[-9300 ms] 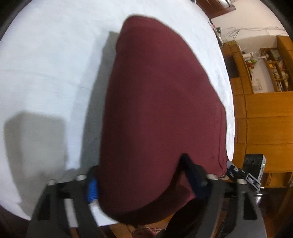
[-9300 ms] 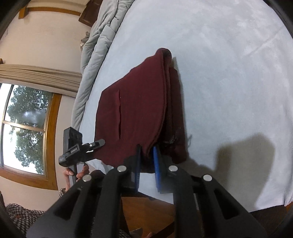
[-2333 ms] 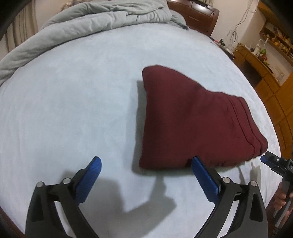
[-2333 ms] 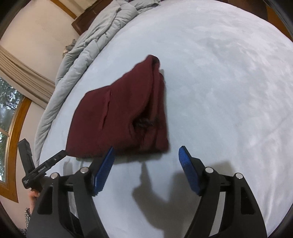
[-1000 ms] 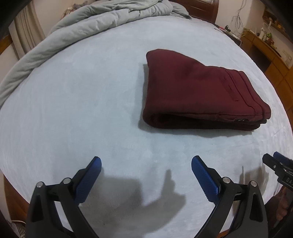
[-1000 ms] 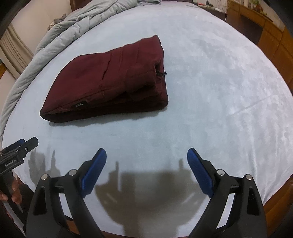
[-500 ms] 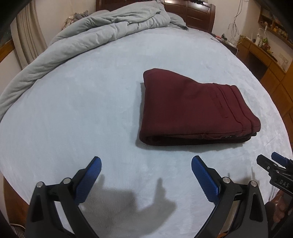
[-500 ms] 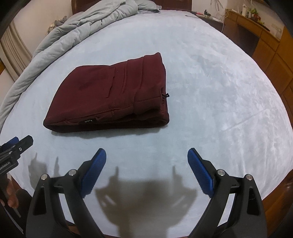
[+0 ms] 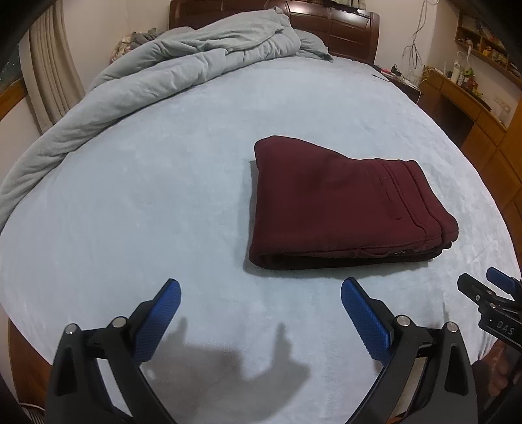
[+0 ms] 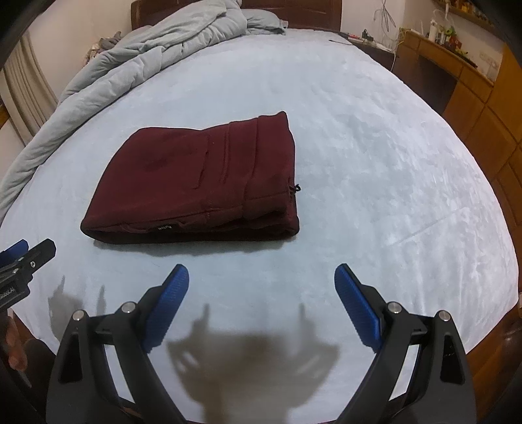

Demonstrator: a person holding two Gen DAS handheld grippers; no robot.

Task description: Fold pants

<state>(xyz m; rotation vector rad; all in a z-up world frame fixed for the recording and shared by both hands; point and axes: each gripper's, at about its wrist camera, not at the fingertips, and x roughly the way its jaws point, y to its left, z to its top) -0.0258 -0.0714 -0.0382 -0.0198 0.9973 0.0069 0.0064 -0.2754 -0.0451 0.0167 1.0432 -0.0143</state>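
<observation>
The dark red pants [image 9: 339,199] lie folded into a thick rectangle on the pale blue bed sheet [image 9: 146,202]. They also show in the right wrist view [image 10: 202,182], waistband and drawstring at their right end. My left gripper [image 9: 261,290] is open and empty, hanging above the sheet in front of the pants. My right gripper [image 10: 261,274] is open and empty, also in front of the pants and apart from them. The right gripper's tip shows at the right edge of the left wrist view [image 9: 489,303]; the left one's tip shows at the left edge of the right wrist view [image 10: 26,261].
A crumpled grey duvet [image 9: 156,75] lies along the far left of the bed below a dark wooden headboard [image 9: 342,29]. Wooden desk and cabinets [image 10: 473,84] stand to the right of the bed. The bed's front edge runs just below both grippers.
Both grippers have let go of the pants and drawn back and up toward the bed's front edge. The pants lie still, smaller and farther in view than half a second ago.
</observation>
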